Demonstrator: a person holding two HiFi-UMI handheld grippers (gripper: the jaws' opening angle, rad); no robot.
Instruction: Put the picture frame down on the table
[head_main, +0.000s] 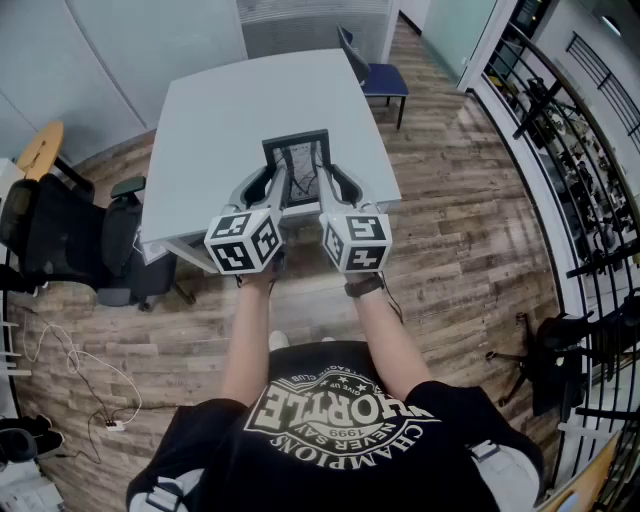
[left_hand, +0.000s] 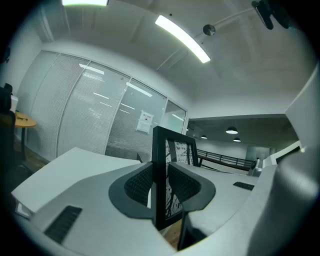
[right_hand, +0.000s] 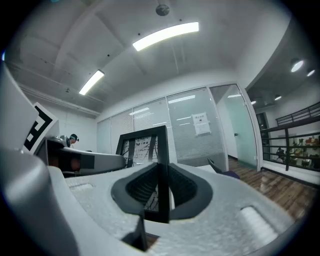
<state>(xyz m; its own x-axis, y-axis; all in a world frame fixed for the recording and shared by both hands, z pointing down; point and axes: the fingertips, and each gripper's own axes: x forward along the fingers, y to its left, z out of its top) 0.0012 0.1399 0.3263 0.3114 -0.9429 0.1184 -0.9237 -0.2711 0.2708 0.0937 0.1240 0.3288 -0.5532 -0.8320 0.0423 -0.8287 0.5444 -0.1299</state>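
A black picture frame (head_main: 300, 168) with a black-and-white print is held upright over the near edge of the grey table (head_main: 215, 110). My left gripper (head_main: 280, 190) is shut on its left side bar (left_hand: 161, 175). My right gripper (head_main: 322, 190) is shut on its right side bar (right_hand: 163, 170). In both gripper views the frame's bar stands pinched between the dark ribbed pads (left_hand: 137, 185) (right_hand: 182, 187). Whether the frame's lower edge touches the table is hidden by the grippers.
A blue chair (head_main: 375, 75) stands at the table's far right corner. Black office chairs (head_main: 70, 245) sit left of the table. A black railing (head_main: 590, 170) runs along the right. Cables (head_main: 70, 375) lie on the wooden floor at the left.
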